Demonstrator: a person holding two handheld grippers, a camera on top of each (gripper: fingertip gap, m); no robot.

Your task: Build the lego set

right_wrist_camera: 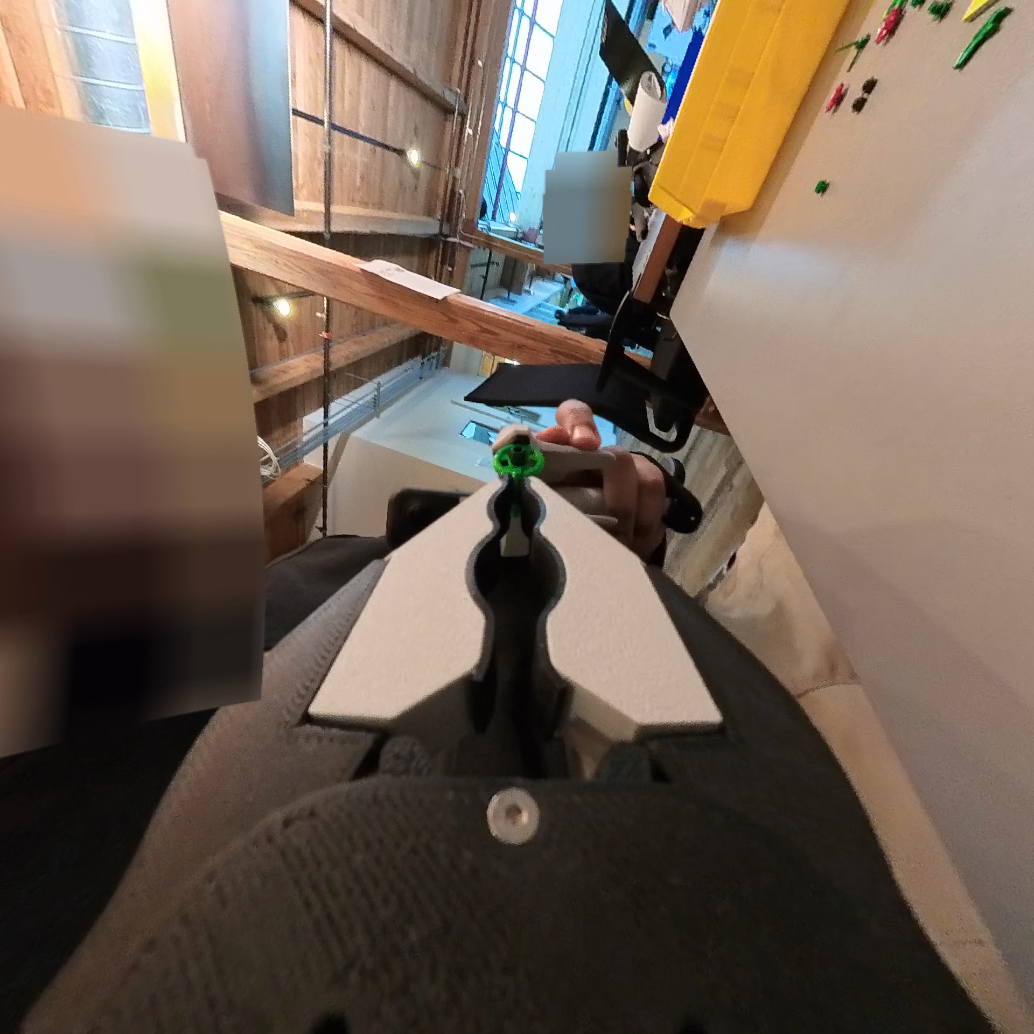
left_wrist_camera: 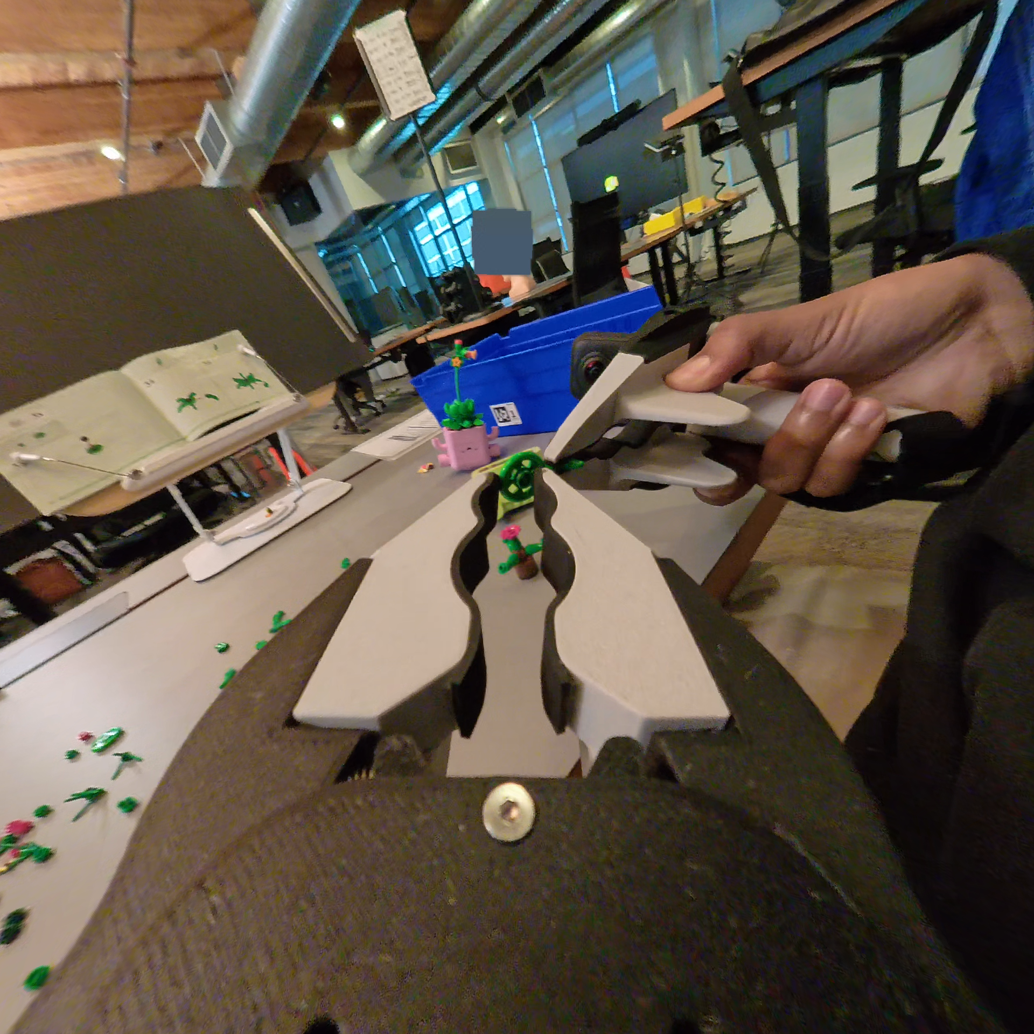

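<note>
Open-plan workshop, wood ceiling, ducts, grey bench [left_wrist_camera: 140,660] with lego bits all over it.

Left wrist view: left gripper [left_wrist_camera: 517,475] has its jaws clenched at the tips on a green wheel-shaped piece [left_wrist_camera: 520,474], held above the bench. Right gripper [left_wrist_camera: 565,461] comes in from the right, gripped by a hand [left_wrist_camera: 873,391]; its jaws are pinched on a thin green stem [left_wrist_camera: 572,463] that meets the wheel's edge. Looks like a mid-air mating of two parts. Done so far, judging by what stands: a pink pot figure [left_wrist_camera: 465,445] with green leaves and a tall flower stalk, far centre, next to a blue bin [left_wrist_camera: 559,347]. A small pink flower in a brown pot [left_wrist_camera: 519,554] stands on the bench below the jaws. Instruction booklet [left_wrist_camera: 151,403] is open on a stand, far left. Left of the gripper lie loose green leaves and pink bits [left_wrist_camera: 89,794], unplaced, so plenty remains.

Right wrist view: camera is rolled, bench runs up the right side. Right gripper [right_wrist_camera: 516,485] jaws nearly closed, holding the green stem [right_wrist_camera: 513,506] between the tips; the stem's end is at the wheel hub [right_wrist_camera: 517,459]. Left gripper [right_wrist_camera: 512,442] holds the wheel from the far side, fingers [right_wrist_camera: 576,428] of the other hand behind it. Yellow bin [right_wrist_camera: 727,112] sits at the bench's far end, more loose green and red pieces [right_wrist_camera: 873,73] near it.

Estimate: one model built, second sub-assembly in progress, stem not clearly seated yet; can't tell how many booklet steps are left.
</note>
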